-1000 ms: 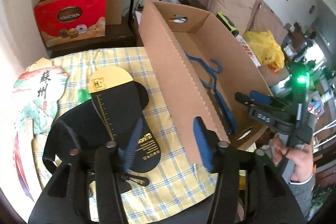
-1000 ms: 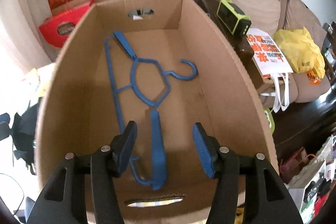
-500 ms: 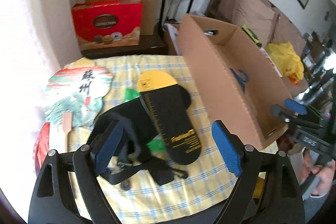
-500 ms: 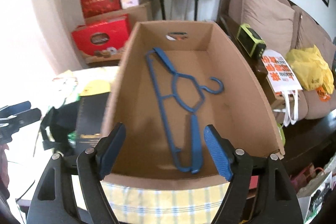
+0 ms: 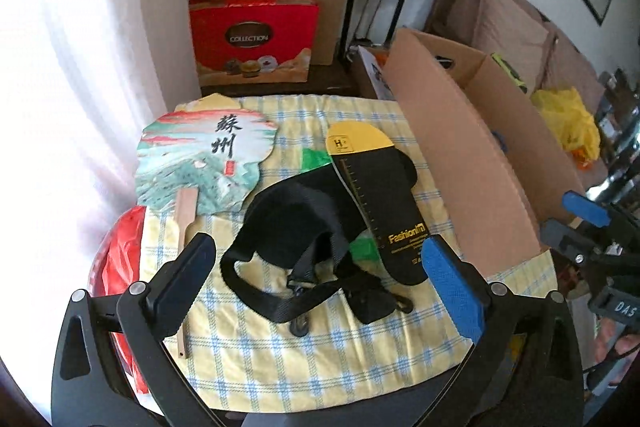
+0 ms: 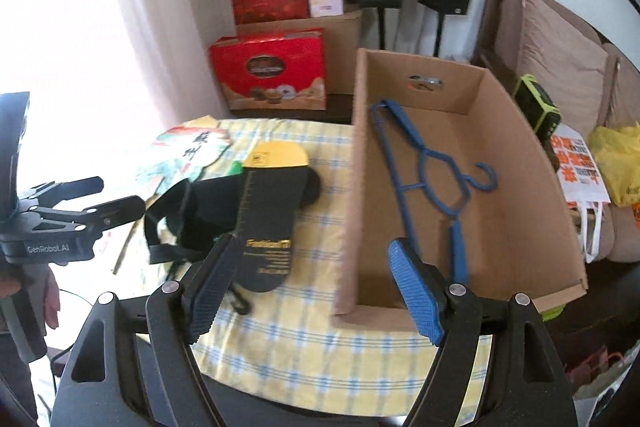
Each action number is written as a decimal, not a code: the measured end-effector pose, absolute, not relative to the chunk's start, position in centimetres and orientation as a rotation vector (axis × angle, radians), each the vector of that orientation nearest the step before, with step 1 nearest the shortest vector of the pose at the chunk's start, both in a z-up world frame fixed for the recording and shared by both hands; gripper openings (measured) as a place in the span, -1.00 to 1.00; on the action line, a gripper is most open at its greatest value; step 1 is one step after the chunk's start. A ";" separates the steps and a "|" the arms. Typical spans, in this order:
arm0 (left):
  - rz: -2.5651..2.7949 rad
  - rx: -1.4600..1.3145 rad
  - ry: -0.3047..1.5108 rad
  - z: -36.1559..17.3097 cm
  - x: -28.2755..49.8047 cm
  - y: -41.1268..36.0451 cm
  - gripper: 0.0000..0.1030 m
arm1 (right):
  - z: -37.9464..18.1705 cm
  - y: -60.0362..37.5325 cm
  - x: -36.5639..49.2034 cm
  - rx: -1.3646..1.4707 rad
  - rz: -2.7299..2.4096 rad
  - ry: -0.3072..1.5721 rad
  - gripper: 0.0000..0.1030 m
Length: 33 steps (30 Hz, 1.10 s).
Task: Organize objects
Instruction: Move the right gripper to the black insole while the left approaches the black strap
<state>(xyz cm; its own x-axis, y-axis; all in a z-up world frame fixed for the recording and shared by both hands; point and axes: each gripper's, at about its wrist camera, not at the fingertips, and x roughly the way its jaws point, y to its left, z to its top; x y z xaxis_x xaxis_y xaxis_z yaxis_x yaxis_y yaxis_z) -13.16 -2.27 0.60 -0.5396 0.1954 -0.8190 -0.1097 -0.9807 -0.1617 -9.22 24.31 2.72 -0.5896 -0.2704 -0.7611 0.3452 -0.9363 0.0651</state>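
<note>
The tabletop [image 5: 280,367], draped in a yellow-and-blue checked cloth, took up most of the space by the bright window, and along its right side stood a long open cardboard box [image 6: 520,211] with a hand slot cut in its far wall. A blue plastic hanger [image 6: 424,183] lay flat on the floor of that box, its hook turned toward the sofa side. On the cloth beside the box sat a tangle of black strapped gear [image 5: 296,227], and across its top rested a black insole with a yellow toe [image 5: 372,195], the yellow end pointing toward the far edge; a bit of green showed from underneath. Farther left lay a painted paper fan [image 5: 204,163] with dark characters on it, its wooden handle reaching back toward the near edge, and a red plastic bag [image 5: 120,267] hung off the tabletop's left rim. The left tool [image 5: 320,279] hovered over the black gear with its jaws having just been opening, now spread wide and released, nothing touching the pads. The right tool [image 6: 316,287] hung above the near corner of the box and the cloth, its jaws having also just been opening, parted and empty, with the hanger lying well beyond them inside the box.
</note>
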 end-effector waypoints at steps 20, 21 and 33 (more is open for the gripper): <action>2.641 -1.469 -0.226 -4.0 -11.4 -7.4 0.99 | -3.0 16.3 -8.8 1.248 -2.331 0.196 0.53; 2.634 -1.469 -0.234 -4.4 -11.3 -7.4 0.99 | -3.4 16.1 -8.9 1.258 -2.333 0.202 0.53; 2.557 -1.453 -0.236 -7.7 -11.5 -4.0 0.99 | -4.0 18.4 -10.7 1.325 -2.319 -0.030 0.52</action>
<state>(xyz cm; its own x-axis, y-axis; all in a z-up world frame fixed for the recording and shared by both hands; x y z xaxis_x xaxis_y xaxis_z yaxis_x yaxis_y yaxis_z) -11.45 -3.97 -7.71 -0.5013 0.2426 -0.8306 -0.0864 -0.9691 -0.2309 -10.66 18.44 -4.05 -0.4256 -0.4044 -0.8095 0.3833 -0.8909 0.2435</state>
